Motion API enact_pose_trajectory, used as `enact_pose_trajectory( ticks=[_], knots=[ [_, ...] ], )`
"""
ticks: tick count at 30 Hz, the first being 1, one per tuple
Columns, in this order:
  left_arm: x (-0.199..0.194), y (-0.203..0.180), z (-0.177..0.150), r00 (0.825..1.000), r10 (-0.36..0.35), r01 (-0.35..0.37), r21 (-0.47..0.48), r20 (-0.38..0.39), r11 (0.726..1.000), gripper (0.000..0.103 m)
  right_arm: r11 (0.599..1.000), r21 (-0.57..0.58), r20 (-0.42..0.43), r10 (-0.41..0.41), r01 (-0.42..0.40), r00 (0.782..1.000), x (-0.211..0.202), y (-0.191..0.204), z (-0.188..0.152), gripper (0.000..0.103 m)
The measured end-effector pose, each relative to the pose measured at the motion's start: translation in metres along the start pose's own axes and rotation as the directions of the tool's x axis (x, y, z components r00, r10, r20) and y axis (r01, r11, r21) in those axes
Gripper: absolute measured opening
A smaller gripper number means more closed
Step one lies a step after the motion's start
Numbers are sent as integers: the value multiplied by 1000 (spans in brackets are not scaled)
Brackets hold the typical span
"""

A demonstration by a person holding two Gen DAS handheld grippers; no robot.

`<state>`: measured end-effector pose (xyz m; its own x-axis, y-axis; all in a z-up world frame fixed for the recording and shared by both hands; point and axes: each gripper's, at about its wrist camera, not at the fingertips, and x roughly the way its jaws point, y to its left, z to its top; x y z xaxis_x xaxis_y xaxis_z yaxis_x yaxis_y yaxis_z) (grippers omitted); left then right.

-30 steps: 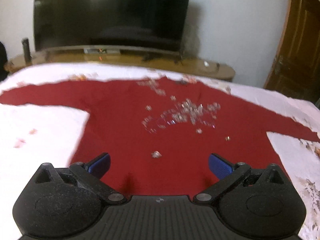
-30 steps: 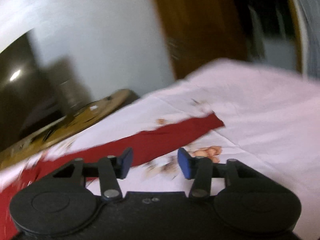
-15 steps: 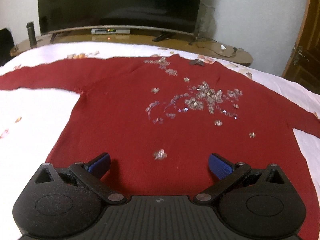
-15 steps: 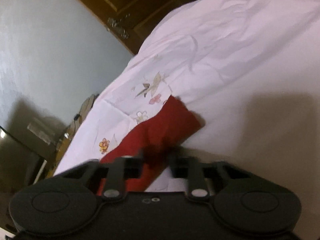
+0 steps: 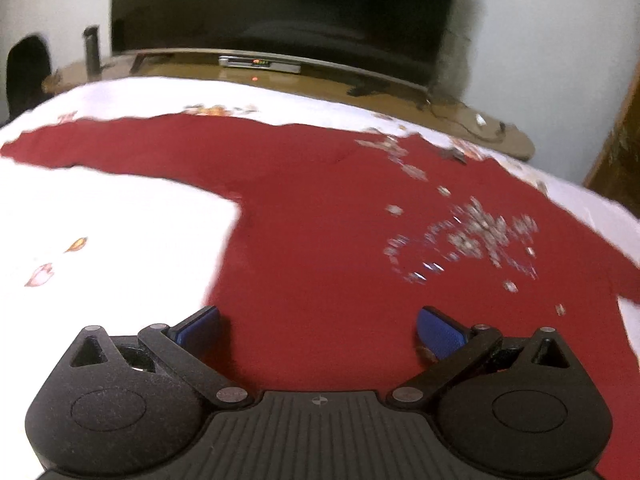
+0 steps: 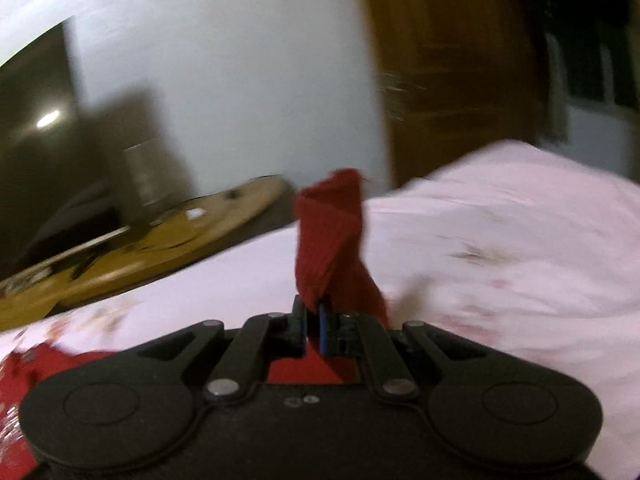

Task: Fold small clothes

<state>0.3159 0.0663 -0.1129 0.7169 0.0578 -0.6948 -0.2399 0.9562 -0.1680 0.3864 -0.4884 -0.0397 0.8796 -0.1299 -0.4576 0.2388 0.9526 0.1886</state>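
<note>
- Right now the red sweater (image 5: pixel 320 232) lies spread flat, front up, on the white flowered bedsheet (image 5: pixel 120 240), its sequin patch (image 5: pixel 472 236) toward one side and one long sleeve (image 5: pixel 100 148) stretched out to the far edge.
- Its other sleeve end (image 6: pixel 332 236) is lifted off the bed, pinched in the right gripper (image 6: pixel 313 326), whose jaws are clamped tight on the cloth; the cuff stands twisted above them.
- The left gripper (image 5: pixel 318 326) hovers over the hem with its jaws spread wide, holding nothing.
- Risk, as I judge it: that twist could carry into the fold and leave the sleeve rumpled across the body.
- With nothing pinning the hem, a hard pull might drag the whole sweater askew.
- Beyond the bed stand a television (image 5: pixel 280 12) and a wooden stand (image 5: pixel 320 80).
</note>
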Motion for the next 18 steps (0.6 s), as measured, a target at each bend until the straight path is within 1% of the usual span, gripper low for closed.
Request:
enact_pose_trajectory(
  ticks=[4, 6, 9, 11, 13, 14, 15, 16, 17, 18],
  knots=[
    [-9, 39, 6, 999, -21, 22, -47, 26, 999, 103, 988, -96, -43, 119, -123, 992, -6, 97, -16, 7],
    [-13, 60, 8, 1000, -17, 18, -70, 25, 997, 103, 971, -127, -79, 195, -204, 978, -6, 151, -33, 7],
    [-19, 90, 11, 1000, 12, -10, -98, 18, 995, 103, 937, -179, -137, 278, -300, 951, -7, 223, -60, 7],
    [-21, 105, 12, 1000, 8, -6, -113, 14, 994, 103, 912, -222, -181, 310, -346, 933, -8, 266, -82, 7],
    [-22, 115, 14, 1000, 8, -6, -119, 15, 993, 103, 889, -256, -231, 326, -380, 917, 0, 301, -101, 7],
    [-21, 118, 16, 1000, 1, 1, -124, 14, 992, 103, 878, -281, -249, 323, -387, 913, 2, 314, -112, 7],
    [-21, 119, 18, 1000, -11, 13, -130, 17, 991, 103, 866, -312, -269, 314, -391, 910, 3, 327, -122, 13],
    [-20, 119, 21, 999, -35, 37, -135, 19, 990, 103, 848, -343, -308, 305, -404, 901, 8, 335, -134, 17],
    [-19, 119, 25, 998, -64, 67, -136, 22, 989, 103, 836, -374, -333, 283, -402, 899, 9, 341, -146, 25],
    [-16, 115, 30, 995, -93, 96, -131, 28, 987, 103, 823, -412, -300, 283, -391, 911, 1, 344, -152, 41]
  ],
)
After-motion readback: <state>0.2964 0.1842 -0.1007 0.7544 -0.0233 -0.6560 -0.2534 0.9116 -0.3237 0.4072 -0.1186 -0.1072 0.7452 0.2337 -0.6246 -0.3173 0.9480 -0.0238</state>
